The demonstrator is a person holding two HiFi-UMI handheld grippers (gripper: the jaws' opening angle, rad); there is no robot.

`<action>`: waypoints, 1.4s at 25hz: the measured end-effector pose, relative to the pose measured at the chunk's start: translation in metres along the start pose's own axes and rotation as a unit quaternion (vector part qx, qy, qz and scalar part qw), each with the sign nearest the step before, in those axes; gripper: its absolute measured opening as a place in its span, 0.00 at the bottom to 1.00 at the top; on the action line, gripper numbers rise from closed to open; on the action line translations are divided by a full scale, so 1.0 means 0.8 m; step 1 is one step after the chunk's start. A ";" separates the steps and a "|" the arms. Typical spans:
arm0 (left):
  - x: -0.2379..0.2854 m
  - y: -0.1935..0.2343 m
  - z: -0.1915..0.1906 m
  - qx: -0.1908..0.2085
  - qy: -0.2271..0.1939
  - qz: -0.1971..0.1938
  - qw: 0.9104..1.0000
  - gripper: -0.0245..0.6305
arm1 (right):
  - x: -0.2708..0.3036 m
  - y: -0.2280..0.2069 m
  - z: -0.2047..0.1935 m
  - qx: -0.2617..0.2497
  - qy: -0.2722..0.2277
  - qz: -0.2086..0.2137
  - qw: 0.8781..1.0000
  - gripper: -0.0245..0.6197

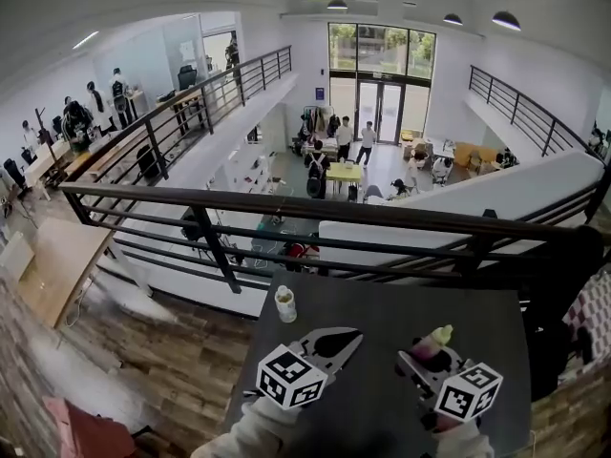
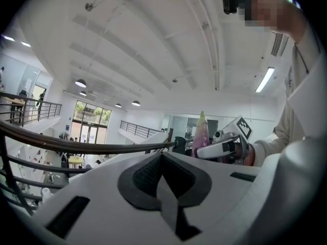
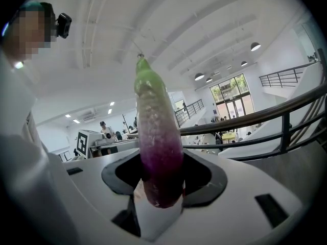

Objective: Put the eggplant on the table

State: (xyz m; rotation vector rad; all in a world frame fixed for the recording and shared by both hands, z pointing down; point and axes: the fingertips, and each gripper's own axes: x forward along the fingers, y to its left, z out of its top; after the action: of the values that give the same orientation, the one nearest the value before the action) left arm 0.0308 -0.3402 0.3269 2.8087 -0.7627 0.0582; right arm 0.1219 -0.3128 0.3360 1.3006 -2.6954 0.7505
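Your right hand-held gripper (image 1: 417,359) clamps the eggplant (image 1: 431,342) upright; lower it gently onto the dark worktop (image 1: 382,303) before releasing, keeping your closed, empty left hand-held gripper (image 1: 336,343) clear

The white left tool (image 2: 162,154) shows its dark-padded jaws together with nothing between them. Beyond it, the white right tool (image 2: 204,151) grips an upright purple, green-tipped eggplant (image 2: 201,129).

In the head view most of the eggplant (image 1: 432,342) is covered by the right gripper (image 1: 425,359). The small bottle (image 1: 284,304) carries a label too small to be read. The sleeves (image 1: 250,434) and the near end of the table (image 1: 382,299) are cut off by the lower edge.
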 end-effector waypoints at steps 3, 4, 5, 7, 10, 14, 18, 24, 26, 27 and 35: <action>0.010 -0.003 0.006 -0.006 0.002 -0.006 1.000 0.04 | -0.001 -0.005 0.011 0.000 -0.002 0.010 1.000 0.38; 0.012 -0.005 0.008 -0.007 -0.002 -0.009 1.000 0.04 | -0.002 -0.007 0.013 0.000 -0.004 0.013 1.000 0.38; 0.014 -0.005 0.011 -0.008 -0.007 -0.009 1.000 0.04 | -0.002 -0.011 0.015 0.001 -0.006 0.014 1.000 0.38; 0.014 -0.004 0.017 -0.020 -0.021 -0.006 1.000 0.04 | 0.000 -0.016 0.018 0.002 -0.007 0.019 1.000 0.38; 0.018 -0.005 0.019 -0.040 -0.032 -0.001 0.999 0.04 | 0.001 -0.017 0.024 -0.003 -0.007 0.027 1.000 0.38; 0.022 -0.014 0.010 -0.037 -0.025 0.005 0.999 0.04 | 0.001 -0.019 0.025 0.000 -0.005 0.035 0.999 0.38; 0.017 -0.018 0.001 -0.035 -0.029 0.007 0.999 0.04 | 0.000 -0.014 0.017 -0.003 -0.001 0.041 0.999 0.38; 0.002 -0.011 -0.010 -0.042 -0.029 0.018 0.999 0.04 | 0.008 -0.012 0.005 -0.001 0.016 0.048 0.999 0.38; -0.003 -0.012 -0.019 -0.051 -0.025 0.020 0.998 0.04 | 0.006 -0.012 -0.002 0.003 0.023 0.047 0.999 0.38; -0.005 -0.012 -0.022 -0.054 -0.023 0.020 0.998 0.04 | 0.006 -0.013 -0.004 0.005 0.027 0.046 0.999 0.38; -0.018 -0.005 -0.060 -0.076 -0.007 0.030 0.997 0.04 | 0.012 -0.011 -0.051 0.027 0.055 0.044 0.997 0.38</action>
State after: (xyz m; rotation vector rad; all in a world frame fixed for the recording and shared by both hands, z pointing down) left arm 0.0214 -0.3184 0.3715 2.6446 -0.8178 -0.0090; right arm 0.1157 -0.3062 0.3782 1.1213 -2.6779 0.8824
